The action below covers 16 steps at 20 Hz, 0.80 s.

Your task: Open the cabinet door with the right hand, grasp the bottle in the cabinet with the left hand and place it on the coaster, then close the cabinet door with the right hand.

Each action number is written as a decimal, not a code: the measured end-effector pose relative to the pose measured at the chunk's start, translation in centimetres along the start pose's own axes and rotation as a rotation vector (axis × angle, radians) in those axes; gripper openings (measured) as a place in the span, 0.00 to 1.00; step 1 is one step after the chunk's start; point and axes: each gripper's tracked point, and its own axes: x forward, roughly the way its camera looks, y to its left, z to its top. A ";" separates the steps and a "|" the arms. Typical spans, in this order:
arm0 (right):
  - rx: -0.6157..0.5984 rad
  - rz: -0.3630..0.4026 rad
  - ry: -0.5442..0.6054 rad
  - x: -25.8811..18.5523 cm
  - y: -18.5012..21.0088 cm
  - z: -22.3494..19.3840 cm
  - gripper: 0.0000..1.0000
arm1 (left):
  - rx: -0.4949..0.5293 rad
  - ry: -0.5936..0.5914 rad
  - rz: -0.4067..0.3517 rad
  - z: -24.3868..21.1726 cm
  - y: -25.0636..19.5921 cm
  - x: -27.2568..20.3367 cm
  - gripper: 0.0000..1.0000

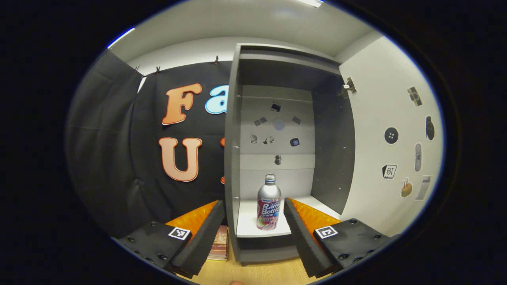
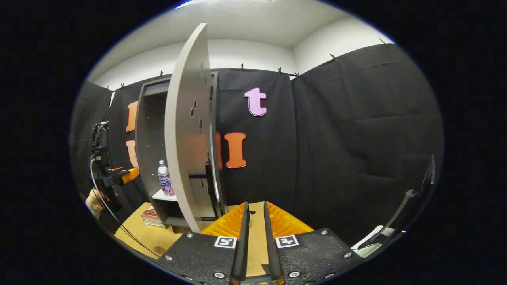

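Bottle (image 1: pixel 269 202) upright inside open cabinet (image 1: pixel 233 158)

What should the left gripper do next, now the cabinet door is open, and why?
Probably ease the left gripper straight forward. Its fingers are spread wide, the bottle stands upright on the shelf framed between them but apparently not yet reached, and the door is swung clear.

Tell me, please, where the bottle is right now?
In the left gripper view the bottle stands upright on the open cabinet's bottom shelf, centred ahead of the left gripper's spread fingers.
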 end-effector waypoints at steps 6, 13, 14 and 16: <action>0.016 -0.040 0.009 0.1 -1.6 -0.1 0.67 | -0.006 0.015 -0.040 -2.5 -3.5 7.1 0.98; 0.020 -0.082 0.024 0.6 -3.0 -0.4 0.98 | 0.042 0.031 -0.017 -4.4 -4.3 12.1 0.98; 0.018 -0.091 0.026 1.0 -3.2 -0.4 0.93 | 0.043 0.040 -0.013 -4.8 -4.2 12.6 0.98; 0.018 -0.103 0.027 1.3 -3.6 -0.4 0.93 | 0.048 0.051 0.001 -5.6 -3.9 13.5 0.98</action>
